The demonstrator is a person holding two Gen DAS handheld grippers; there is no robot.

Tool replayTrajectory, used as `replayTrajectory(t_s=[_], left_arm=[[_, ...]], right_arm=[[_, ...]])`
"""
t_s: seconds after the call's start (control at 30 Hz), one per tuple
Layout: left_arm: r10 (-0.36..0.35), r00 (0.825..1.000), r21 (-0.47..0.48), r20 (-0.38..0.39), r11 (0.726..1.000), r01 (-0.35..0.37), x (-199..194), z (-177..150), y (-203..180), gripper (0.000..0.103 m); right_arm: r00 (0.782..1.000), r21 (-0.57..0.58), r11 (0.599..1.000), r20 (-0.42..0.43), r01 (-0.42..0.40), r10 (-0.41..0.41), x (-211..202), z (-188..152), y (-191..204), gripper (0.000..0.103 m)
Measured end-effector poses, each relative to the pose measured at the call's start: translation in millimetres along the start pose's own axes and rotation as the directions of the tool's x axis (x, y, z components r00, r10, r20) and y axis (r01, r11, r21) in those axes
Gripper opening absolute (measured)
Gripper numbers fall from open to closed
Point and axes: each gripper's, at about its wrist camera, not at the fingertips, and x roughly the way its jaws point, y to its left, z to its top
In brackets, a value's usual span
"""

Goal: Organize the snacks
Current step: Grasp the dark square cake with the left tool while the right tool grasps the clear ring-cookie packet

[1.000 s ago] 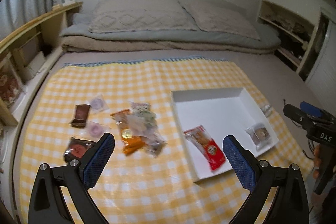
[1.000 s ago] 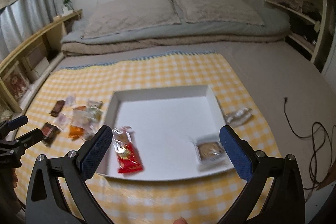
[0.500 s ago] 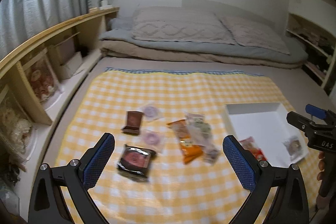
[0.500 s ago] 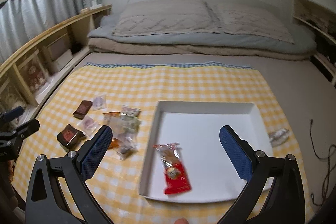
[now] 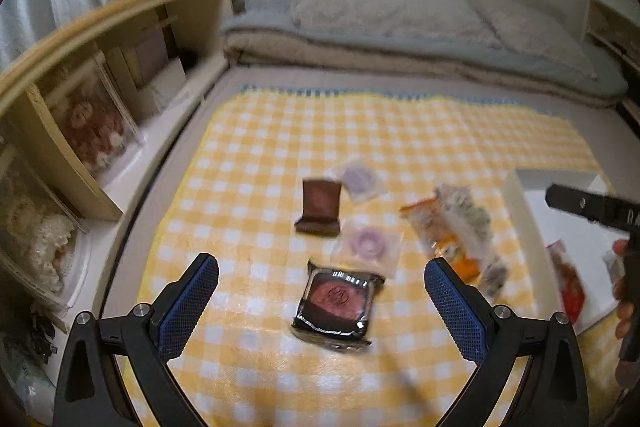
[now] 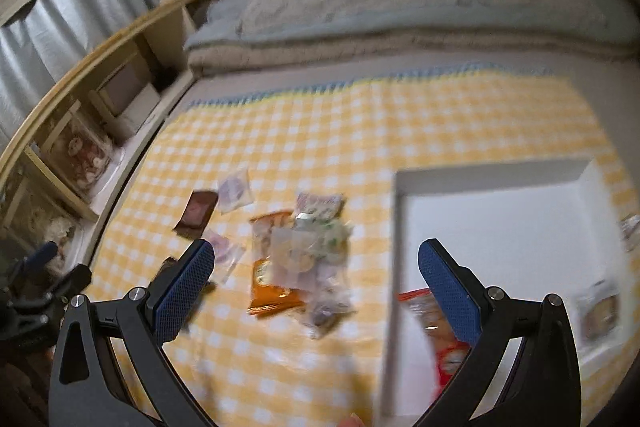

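From the left wrist we see the dark packet [image 5: 338, 301] lying between the spread fingers of our left gripper [image 5: 321, 301], its long axis running away from us, tilted slightly; the claw is wide open, empty. The white tray [image 5: 520, 195] is cut off to the right.

From the right wrist, blur smears the orange packet [image 6: 268, 291], lengthwise ahead of our right gripper [image 6: 316, 293], also spread wide, gripping nothing.

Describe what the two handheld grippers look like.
Both the left gripper and right gripper have black angular arms with silver bolts, ending in flat fingers faced with blue textured pads. The right one, seen from the left view, bears partial white lettering, "DA".
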Motion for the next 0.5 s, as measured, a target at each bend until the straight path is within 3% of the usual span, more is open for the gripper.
replayTrajectory(t_s=[0.2,0.33,0.5], left_arm=[[-0.049,0.993,0.015,-0.109,0.999,0.051,63.7,6.6,1.5,0.103],[-0.049,0.985,0.066,-0.167,0.996,0.061,99.5,8.0,-4.4,0.103],[-0.035,0.971,0.113,-0.238,0.992,0.063,135.6,11.7,-12.4,0.099]], right_arm=[[0.985,0.132,0.987,-0.139,-0.088,0.106,63.4,6.5,-1.7,0.103],[0.961,0.212,0.971,-0.225,-0.114,0.162,102.5,5.7,-1.0,0.092],[0.933,0.321,0.946,-0.320,-0.055,0.163,141.1,-3.8,-15.4,0.081]])
